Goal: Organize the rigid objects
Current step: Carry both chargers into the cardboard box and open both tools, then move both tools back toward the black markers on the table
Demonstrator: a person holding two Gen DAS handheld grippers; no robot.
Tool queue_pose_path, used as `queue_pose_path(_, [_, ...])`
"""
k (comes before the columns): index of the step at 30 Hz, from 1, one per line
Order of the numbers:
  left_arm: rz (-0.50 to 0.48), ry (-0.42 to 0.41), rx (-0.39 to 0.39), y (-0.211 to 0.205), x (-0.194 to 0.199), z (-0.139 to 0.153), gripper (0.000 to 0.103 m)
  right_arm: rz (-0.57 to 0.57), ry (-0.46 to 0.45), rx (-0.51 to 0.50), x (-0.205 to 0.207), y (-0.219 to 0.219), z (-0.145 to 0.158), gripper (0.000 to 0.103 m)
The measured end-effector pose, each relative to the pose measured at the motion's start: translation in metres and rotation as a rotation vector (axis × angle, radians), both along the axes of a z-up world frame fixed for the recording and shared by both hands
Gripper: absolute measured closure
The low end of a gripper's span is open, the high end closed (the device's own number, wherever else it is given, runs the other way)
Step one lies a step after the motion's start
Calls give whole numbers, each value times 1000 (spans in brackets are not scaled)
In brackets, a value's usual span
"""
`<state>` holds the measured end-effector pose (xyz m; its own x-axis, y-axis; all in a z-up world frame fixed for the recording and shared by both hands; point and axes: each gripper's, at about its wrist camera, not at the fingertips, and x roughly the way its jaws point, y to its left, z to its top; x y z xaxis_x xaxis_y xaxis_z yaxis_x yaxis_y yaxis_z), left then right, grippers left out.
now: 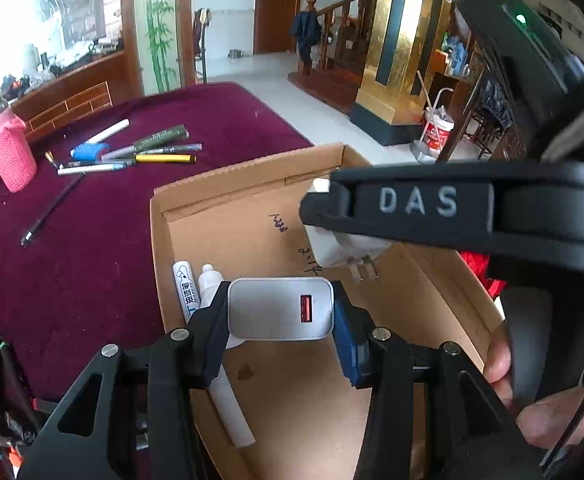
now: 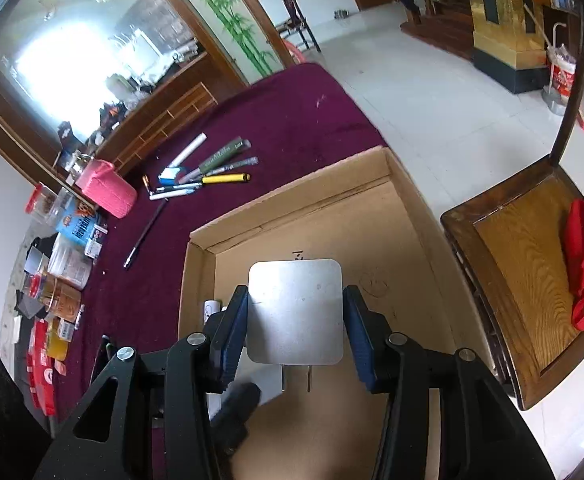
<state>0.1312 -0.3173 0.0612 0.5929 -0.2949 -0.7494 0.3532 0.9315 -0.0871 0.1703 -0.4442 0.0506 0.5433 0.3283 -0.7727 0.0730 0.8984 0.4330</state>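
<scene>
Left wrist view: your left gripper [image 1: 281, 309] pinches a grey charger [image 1: 280, 308] over the cardboard box [image 1: 252, 184].
Right wrist view: your right gripper [image 2: 295, 316] pinches a white adapter [image 2: 295, 312], seemingly clear of the box floor.

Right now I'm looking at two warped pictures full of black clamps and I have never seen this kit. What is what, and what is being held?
There is no robot here. A person holds a black two-finger clamp in each hand, and each clamp carries a wide-angle camera looking along its fingers, hence the warping.

The left-hand camera shows the left gripper closed on a white USB charger. The right gripper crosses that picture, marked DAS.

The right-hand camera shows the right gripper closed on a white plug adapter, prongs pointing down.

Both hang over an open cardboard box on a dark red tablecloth. White markers lie in the box; loose pens wait on the cloth.
</scene>
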Motion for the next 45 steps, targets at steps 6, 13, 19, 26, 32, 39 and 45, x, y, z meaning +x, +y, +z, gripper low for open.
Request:
queue_pose_path(6, [-10,13,-12,3,2,1,59,13,43,-4,18,4,-13,61])
queue_pose_path(13, [-34,33,32,5,-13,-2,59,30,68,-45,30,10,-22,61])
queue_pose_path(19, [-53,147,6,11,-20,-25,59,54,89,-74,36,12,-26,61])
queue_pose_path(26, [-33,136,13,2,-12,-21,59,100,103,-102,48,22,-26,61])
queue_pose_path(32, [-42,101,-9,2,-9,-21,59,107,56,-19,43,8,-22,45])
queue_pose_path(39, [-34,59,-68,14,-24,-4,59,96,-60,-105,10,14,12,45])
queue_pose_path(45, [-29,-9,-78,31,-41,13,58,-19,-200,-379,-39,39,49,45])
